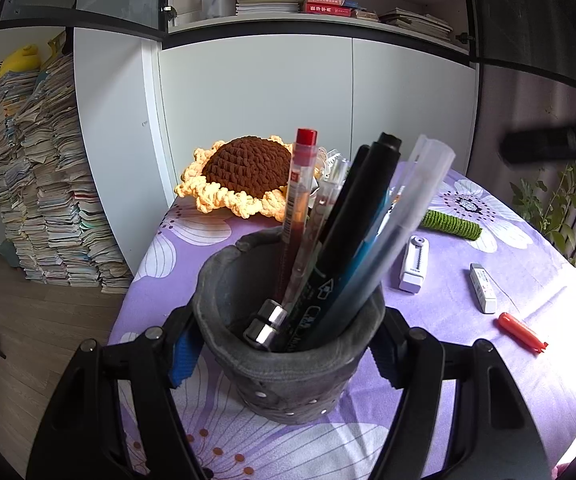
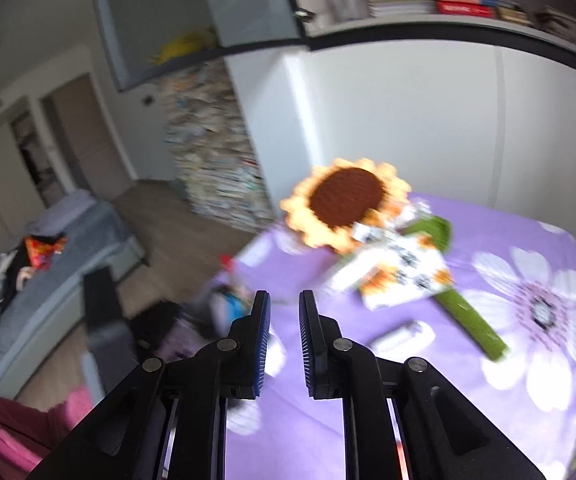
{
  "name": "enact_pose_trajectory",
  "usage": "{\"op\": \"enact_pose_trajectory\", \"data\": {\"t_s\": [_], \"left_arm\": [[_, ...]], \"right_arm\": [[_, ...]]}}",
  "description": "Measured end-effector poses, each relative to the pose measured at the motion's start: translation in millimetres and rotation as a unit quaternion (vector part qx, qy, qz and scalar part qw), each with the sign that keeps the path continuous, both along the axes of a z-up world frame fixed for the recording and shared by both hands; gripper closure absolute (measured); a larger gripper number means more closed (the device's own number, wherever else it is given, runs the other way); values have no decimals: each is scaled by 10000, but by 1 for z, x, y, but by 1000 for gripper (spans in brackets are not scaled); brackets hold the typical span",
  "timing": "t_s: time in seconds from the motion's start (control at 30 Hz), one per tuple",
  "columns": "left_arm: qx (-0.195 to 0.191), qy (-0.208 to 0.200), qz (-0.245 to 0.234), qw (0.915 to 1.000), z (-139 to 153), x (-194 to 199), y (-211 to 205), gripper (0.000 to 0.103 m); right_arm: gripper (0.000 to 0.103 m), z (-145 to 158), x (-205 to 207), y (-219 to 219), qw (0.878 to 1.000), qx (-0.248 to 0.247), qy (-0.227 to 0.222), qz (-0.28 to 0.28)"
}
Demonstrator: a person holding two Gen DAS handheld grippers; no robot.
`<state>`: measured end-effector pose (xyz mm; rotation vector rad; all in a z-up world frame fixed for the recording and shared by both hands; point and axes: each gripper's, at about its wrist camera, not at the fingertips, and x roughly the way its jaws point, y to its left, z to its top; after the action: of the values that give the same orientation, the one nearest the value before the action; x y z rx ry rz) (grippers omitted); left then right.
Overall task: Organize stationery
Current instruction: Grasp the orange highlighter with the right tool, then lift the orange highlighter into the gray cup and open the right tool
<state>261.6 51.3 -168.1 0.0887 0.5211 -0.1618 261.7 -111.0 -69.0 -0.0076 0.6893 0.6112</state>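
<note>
The grey felt pen cup [image 1: 288, 344] stands on the purple flowered tabletop [image 1: 467, 320], near its left edge, already stuffed with pens: a red-capped one [image 1: 301, 184], a black marker [image 1: 351, 216], a frosted clear one [image 1: 415, 196]. The left tool [image 1: 284, 344] clamps the cup from both sides, its blue pads pressed into the soft wall, presumably to stop the cup from tipping while more goes in. It points downward at a slant, low over the cloth.

Loose pieces wait to the right of the cup: a white correction tape [image 1: 413, 264], a white eraser [image 1: 483, 288] and a small red-orange cap or pen [image 1: 521, 332] lying apart from each other. These look like what remains to be gathered.

The right tool [image 2: 284, 332] carries nothing; its two fingers stand a narrow gap apart, with only cloth visible between them. It angles down over the tabletop, with the correction tape [image 2: 401, 338] just ahead and to the right. Farther back lies a crocheted sunflower [image 2: 345, 200], its green stem [image 2: 471, 324] running across a printed card [image 2: 399, 276]; that view is blurred.
</note>
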Motion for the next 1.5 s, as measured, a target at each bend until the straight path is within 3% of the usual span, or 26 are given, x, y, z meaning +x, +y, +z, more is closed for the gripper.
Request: {"op": "enact_pose_trajectory", "data": {"t_s": [0.17,0.27,0.43,0.63,0.73,1.0,1.17,1.37,1.5], "left_arm": [[8,-4,19,10000,0,0,0,33],[11,-8,26,10000,1,0,1,33],[70,-51,65,9999,1,-2,0,33],[69,-46,65,9999,1,-2,0,33],[60,-41,59,10000,1,-1,0,33],[35,-17,40,10000,0,-1,0,33],[34,-19,39,10000,0,-1,0,33],[42,-30,40,10000,1,-1,0,33],[69,-50,35,10000,1,-1,-2,33]], "right_arm": [[72,-41,2,-33,9914,-808,818,-630],[72,-70,6,-41,9788,-1336,1321,-816],[71,-101,14,-45,9671,-1622,1781,-819],[72,-114,22,-41,9623,-1736,1935,-806],[89,-115,24,-42,9628,-1732,1908,-813],[89,-57,2,-40,9836,-1068,1257,-723],[89,1,-8,-23,9979,-111,543,-337],[89,50,-1,33,9957,723,-151,560],[89,51,22,74,9917,857,-130,947]]}}
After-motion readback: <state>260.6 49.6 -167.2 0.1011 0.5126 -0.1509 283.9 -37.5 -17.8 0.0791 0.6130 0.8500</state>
